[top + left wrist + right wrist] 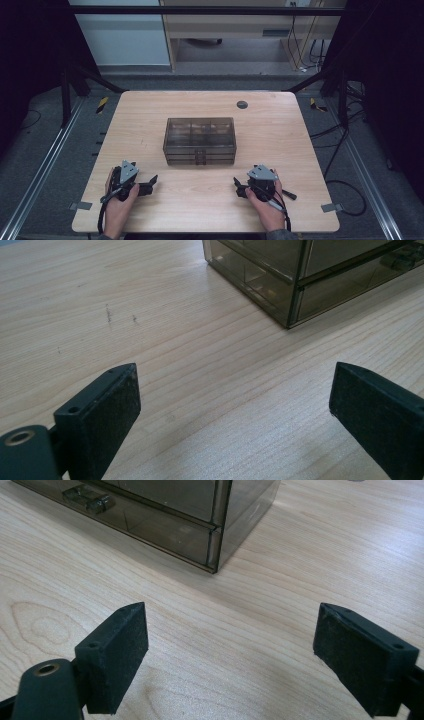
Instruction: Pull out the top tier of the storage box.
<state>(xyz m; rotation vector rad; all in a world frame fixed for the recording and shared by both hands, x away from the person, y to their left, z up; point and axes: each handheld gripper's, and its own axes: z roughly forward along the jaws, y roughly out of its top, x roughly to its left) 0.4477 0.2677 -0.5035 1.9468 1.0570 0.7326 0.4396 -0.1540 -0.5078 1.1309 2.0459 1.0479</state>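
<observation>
Both tools, left tool (150, 184) and right tool (239, 189), gape wide, empty, near the box (200, 141).

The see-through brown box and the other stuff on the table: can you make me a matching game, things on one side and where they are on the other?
Things:
1. smoky plastic drawer box
2. left tool
3. right tool
4. round dark cap

Places:
A. near table edge, right side
B. far part of table
C. middle of table
D. near table edge, left side

Pairs: 1-C, 2-D, 3-A, 4-B
</observation>
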